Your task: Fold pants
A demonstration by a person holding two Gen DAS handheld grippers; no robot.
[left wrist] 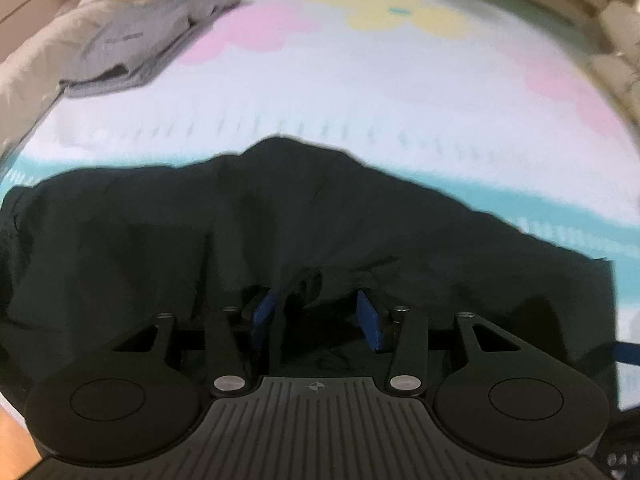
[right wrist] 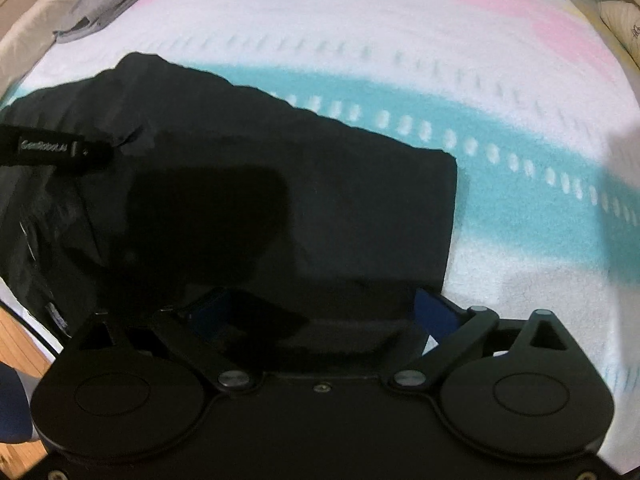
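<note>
Nearest the left wrist camera, the left gripper (left wrist: 316,312) is seen with its blue pads (left wrist: 370,320) standing apart; a raised fold of the black pants (left wrist: 280,216) lies between them, but the pads are not seen pressing on it. The pants are spread just beyond the jaws, their long axis running across the view from left to right, with a peak of bunched cloth straight ahead and a squared end lying to the right.

In the right wrist view, the right gripper (right wrist: 320,312) is held with its jaws wide apart, and the near edge of the pants is draped between them; whether it is gripped cannot be told. The squared hem lies ahead and to the right of the jaws.

Beyond the pants, a pastel blanket (left wrist: 360,92) is seen. Far to the left, a folded grey garment (left wrist: 140,44) is laid.
</note>
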